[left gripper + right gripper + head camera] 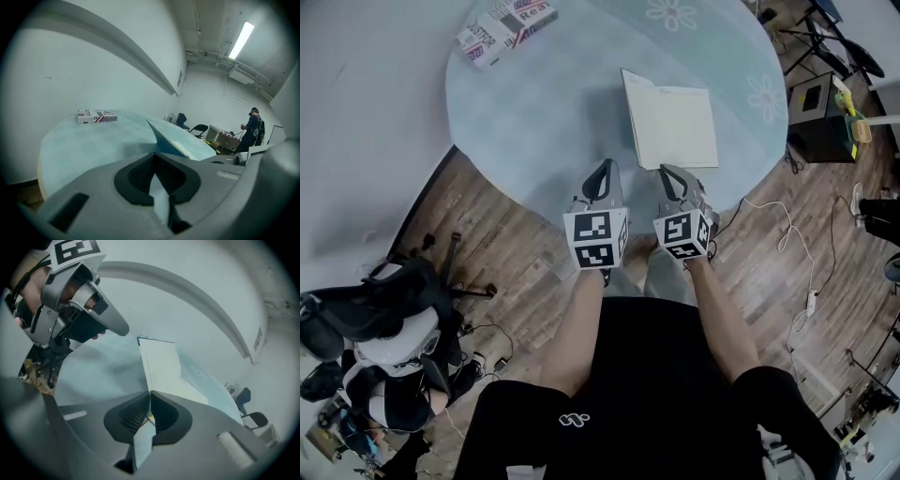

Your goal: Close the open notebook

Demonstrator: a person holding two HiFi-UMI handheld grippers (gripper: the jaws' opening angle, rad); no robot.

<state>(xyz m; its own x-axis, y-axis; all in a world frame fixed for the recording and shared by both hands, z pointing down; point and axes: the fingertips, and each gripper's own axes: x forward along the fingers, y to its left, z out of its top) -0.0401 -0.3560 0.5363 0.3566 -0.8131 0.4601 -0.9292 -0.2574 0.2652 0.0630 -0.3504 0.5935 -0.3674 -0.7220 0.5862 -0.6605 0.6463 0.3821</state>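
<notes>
Clamps the right gripper [150,393] shut on the near edge of the notebook [684,127], with a thin pale sliver caught between the black pads [163,416] and the white page running away from the tips. Holds the left gripper [153,153] just beside it on the left, jaws together with nothing between them, tips above the near rim of the table [534,112] and near the notebook. Carries a black-and-white marker cube [596,240] on each tool, both hanging over the wooden floor [506,244] just off the rim. Shows the notebook open on the near right part of the round pale-blue table, right-hand page flat, left-hand leaf tilted up from the surface and rising to a pointed corner in the left gripper view. Has a box [506,26] printed in red, white and blue lying at the table's far left, well apart from the notebook, and white flower motifs [672,13] along the far and right rim. Shows bare forearms [581,328] and black clothing [656,375] below the tools. Takes in, on the floor, dark bags [375,314] at the left, a white cable [786,227] with a power strip [812,302] at the right, and a black case [811,122] beyond the table's right side. Catches, far off in the left gripper view, folding chairs [199,127], a standing person [253,131] and a ceiling strip light [242,40].
</notes>
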